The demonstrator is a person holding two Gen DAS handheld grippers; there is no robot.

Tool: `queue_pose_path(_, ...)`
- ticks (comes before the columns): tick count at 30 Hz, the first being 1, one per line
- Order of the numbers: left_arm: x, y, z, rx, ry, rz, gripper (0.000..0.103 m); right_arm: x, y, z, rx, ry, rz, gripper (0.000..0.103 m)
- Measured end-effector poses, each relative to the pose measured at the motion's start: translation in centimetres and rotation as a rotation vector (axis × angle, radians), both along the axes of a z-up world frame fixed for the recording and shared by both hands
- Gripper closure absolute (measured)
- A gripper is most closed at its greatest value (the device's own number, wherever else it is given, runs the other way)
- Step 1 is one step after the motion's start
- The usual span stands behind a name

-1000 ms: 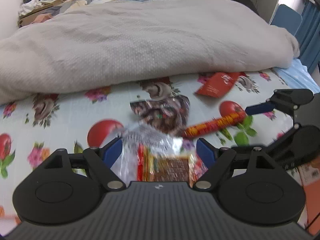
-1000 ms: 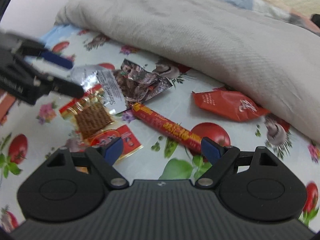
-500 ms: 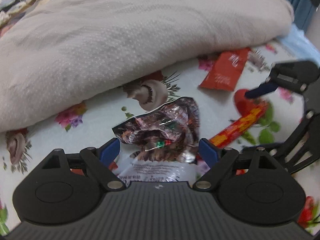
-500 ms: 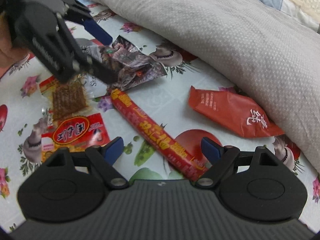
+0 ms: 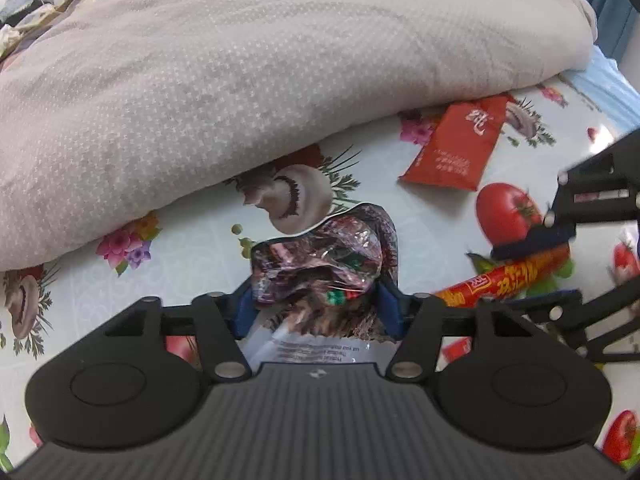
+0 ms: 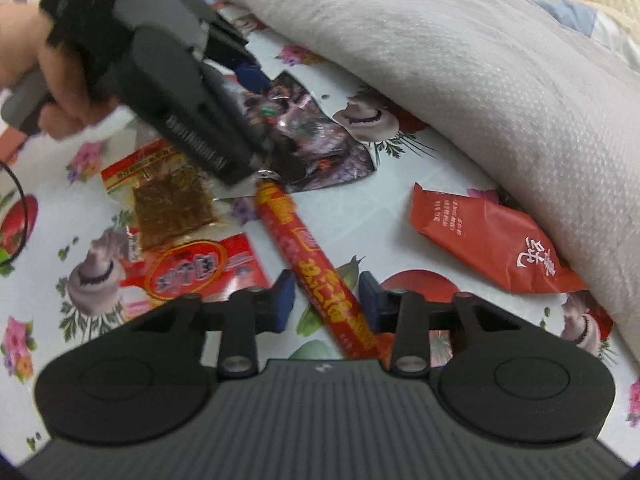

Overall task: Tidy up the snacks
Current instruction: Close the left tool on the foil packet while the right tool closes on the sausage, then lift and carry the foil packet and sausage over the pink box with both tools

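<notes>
**Both grippers closing on snack packets**

On the bed, over a glossy cloth printed with tomatoes, mushrooms and flowers [image 5: 192, 240], several snacks lie just in front of a bunched grey quilt [image 5: 240, 80]. The left gripper [image 5: 318, 306] points steeply down at a crumpled, dark, shiny foil packet [image 5: 320, 256]. Its blue-padded fingers [image 5: 244, 312] are closing, and both pads already touch the packet's crinkled sides. A white-backed packet with small print [image 5: 320, 350] lies under the foil one, close to the gripper body.

The right gripper [image 6: 326, 300] straddles a long red sausage-shaped stick with yellow lettering [image 6: 312, 264], which runs diagonally on the cloth. Its fingers [image 6: 284, 300] are closing too; the stick lies between them with a small gap on each side.

Well to the right of the stick, a flat red pouch with white characters [image 6: 488, 240] rests against the quilt's edge. To the left lie a clear packet holding a brown square slab [image 6: 172, 204] and, just below it, a red packet with an oval label [image 6: 192, 272]. A hand [image 6: 36, 64] holds the left gripper's handle.
</notes>
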State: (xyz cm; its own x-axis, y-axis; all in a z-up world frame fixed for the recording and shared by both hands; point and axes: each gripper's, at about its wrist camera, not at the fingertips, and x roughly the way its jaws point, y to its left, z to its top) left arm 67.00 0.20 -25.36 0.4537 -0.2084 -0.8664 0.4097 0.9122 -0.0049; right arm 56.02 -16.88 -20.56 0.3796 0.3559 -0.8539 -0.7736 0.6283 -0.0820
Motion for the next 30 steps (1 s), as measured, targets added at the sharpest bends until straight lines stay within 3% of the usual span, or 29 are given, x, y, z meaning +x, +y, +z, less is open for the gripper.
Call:
queue_pose_path(3, -0.5, -0.6, 0.4, 0.038, -0.015, -0.006, 0.045, -1.2, 0.4, 0.2, -0.047, -0.022, -0.008, 0.079)
queue_pose_path(8, -1.4, -0.7, 2.2, 0.037, -0.041, 0.028, 0.051, -3.1, 0.1, 0.4, -0.120, -0.029, -0.095, 0.080)
queue_pose_path(13, -2.8, -0.4, 5.0, 0.040, -0.078, 0.052, 0.053, -4.7, -1.0, 2.0, -0.131, -0.080, -0.196, 0.080)
queue_pose_path(23, -6.9, 1.4, 11.8, -0.009, -0.146, 0.125, 0.053, -7.4, -3.1, 6.4, -0.035, -0.075, -0.385, 0.080)
queue_pose_path(30, -11.2, 2.1, 15.4, -0.048, -0.138, 0.153, 0.053, -11.0, -3.2, 8.5, 0.056, -0.048, -0.451, 0.080)
